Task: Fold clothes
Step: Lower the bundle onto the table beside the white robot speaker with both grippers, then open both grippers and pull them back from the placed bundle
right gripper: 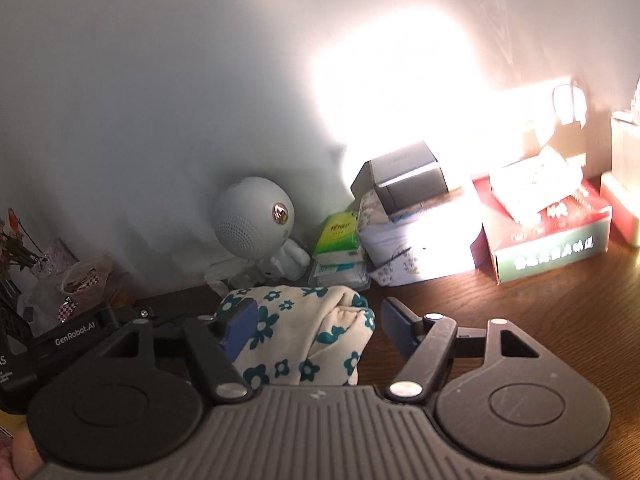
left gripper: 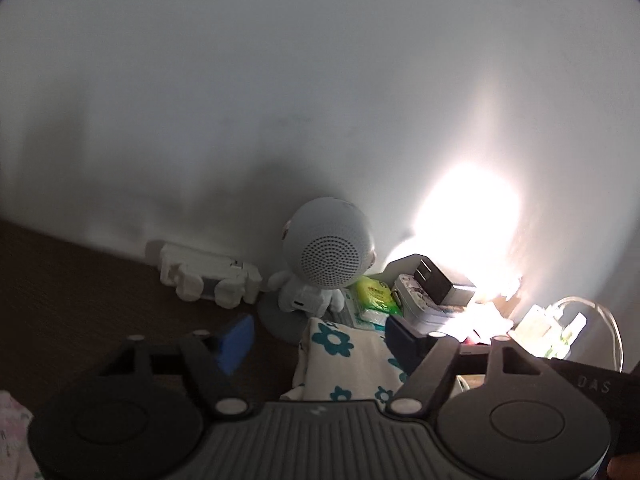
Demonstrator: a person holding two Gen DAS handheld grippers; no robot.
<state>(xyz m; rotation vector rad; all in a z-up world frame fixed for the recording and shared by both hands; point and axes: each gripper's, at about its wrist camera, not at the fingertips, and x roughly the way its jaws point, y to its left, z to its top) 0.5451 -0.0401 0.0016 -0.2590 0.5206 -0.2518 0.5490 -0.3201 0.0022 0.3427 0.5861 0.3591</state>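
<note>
My right hand-held gripper (right gripper: 316, 330) stood with its fingers apart, the folded floral garment (right gripper: 304, 336) lying between them on the tabletop (right gripper: 540, 304); the left pad seemed to touch the cloth, while the pad at three o'clock stood clear of it. My left hand-held gripper (left gripper: 316, 340) was likewise spread, the same garment (left gripper: 348, 360) just ahead between its fingers, neither pad visibly pressing it. To do this step well, I judged, I should close both on the bundle's edges evenly and keep the layers flat, not bunch the thick rolled end. Both tools pointed forward and slightly down toward the wall. Beyond, at twelve o'clock, sat a round white speaker figure (right gripper: 256, 216), with tissue packs (right gripper: 340, 236) and boxes (right gripper: 552, 236) at two o'clock.
</note>
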